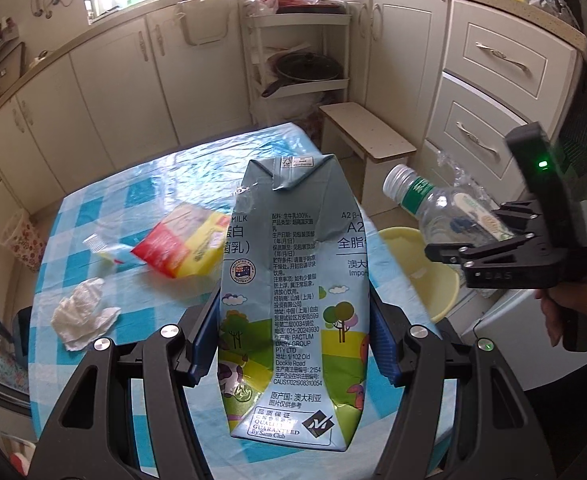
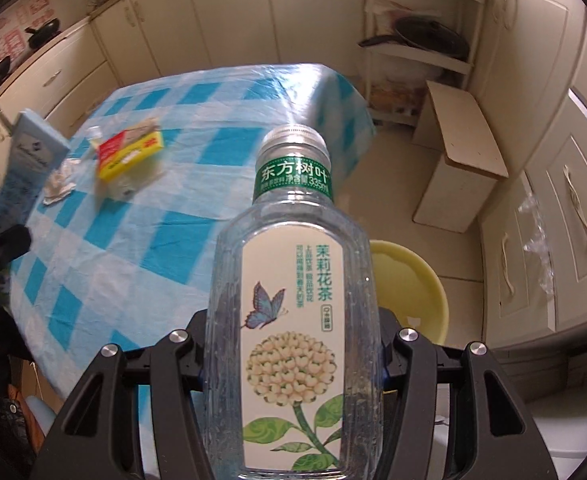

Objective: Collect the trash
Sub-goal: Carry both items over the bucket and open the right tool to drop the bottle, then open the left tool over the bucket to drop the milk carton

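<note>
Cream kitchen cabinets (image 1: 125,92) ring a table (image 1: 165,184) draped in glossy blue-and-white check cloth. Above it, the left gripper (image 1: 293,344) clamps a dented grey-blue milk carton (image 1: 293,280) printed "A2", "MILK", "By Sams Club". The right gripper (image 2: 293,360) grips a clear ribbed plastic bottle (image 2: 293,300), labelled "东方树叶" and "茉莉花茶", over a yellow basin (image 2: 413,280). A crumpled tissue (image 1: 83,312) and a red-yellow wrapper (image 1: 181,240) lie on the cloth.

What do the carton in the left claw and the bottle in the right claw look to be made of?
Grey-blue printed milk carton: coated paperboard by the look, slightly glossy, with creases and dents. Clear tea bottle: transparent, probably plastic, with a paper-like label and a silvery ribbed cap, possibly metal.
</note>
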Demonstrator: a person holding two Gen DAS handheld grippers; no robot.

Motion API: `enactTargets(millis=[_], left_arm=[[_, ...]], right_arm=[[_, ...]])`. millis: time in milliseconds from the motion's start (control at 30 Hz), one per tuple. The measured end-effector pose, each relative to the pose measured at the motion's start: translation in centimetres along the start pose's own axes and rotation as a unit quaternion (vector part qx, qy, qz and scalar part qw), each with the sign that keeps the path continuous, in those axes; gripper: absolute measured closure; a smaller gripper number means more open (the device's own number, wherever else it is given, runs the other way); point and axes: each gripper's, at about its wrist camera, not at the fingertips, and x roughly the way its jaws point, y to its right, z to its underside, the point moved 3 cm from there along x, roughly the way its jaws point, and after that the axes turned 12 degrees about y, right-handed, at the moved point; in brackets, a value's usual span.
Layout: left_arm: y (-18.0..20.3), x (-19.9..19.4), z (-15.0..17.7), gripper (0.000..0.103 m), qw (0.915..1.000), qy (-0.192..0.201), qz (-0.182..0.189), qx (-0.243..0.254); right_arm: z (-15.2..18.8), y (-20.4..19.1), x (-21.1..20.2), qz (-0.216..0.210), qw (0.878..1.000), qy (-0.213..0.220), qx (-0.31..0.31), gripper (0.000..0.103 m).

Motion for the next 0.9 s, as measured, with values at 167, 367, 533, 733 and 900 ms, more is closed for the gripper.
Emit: enactTargets(millis=[167, 367, 533, 733, 900], left_arm=[[2.2, 1.0, -0.5, 0.042, 0.9999, -0.006, 0.014, 0.003], [4.1, 2.5, -0.4, 0.042, 0.9995, -0.017, 0.025, 0.003], [5.2, 3.6, -0.1, 0.042, 0.9991, -0.026, 0.032, 0.007], [6.8, 4.7, -0.1, 0.042, 0.9987, -0.033, 0.039, 0.011], [8.2, 5.4, -0.2, 0.042, 0.9981, -0.036, 0.047, 0.017]], right_arm=[[1.2, 2.5, 2.5, 0.011, 0.999, -0.034, 0.03, 0.048], [2.5, 4.6, 4.3, 0.021, 0.996, -0.06, 0.054, 0.047], [2.4, 5.4, 4.7, 0.02, 0.995, -0.06, 0.073, 0.047], [1.3, 6.3, 4.1, 0.03, 0.994, -0.043, 0.094, 0.044], [-0.5, 7.4, 1.0, 0.044, 0.991, 0.02, 0.126, 0.034]])
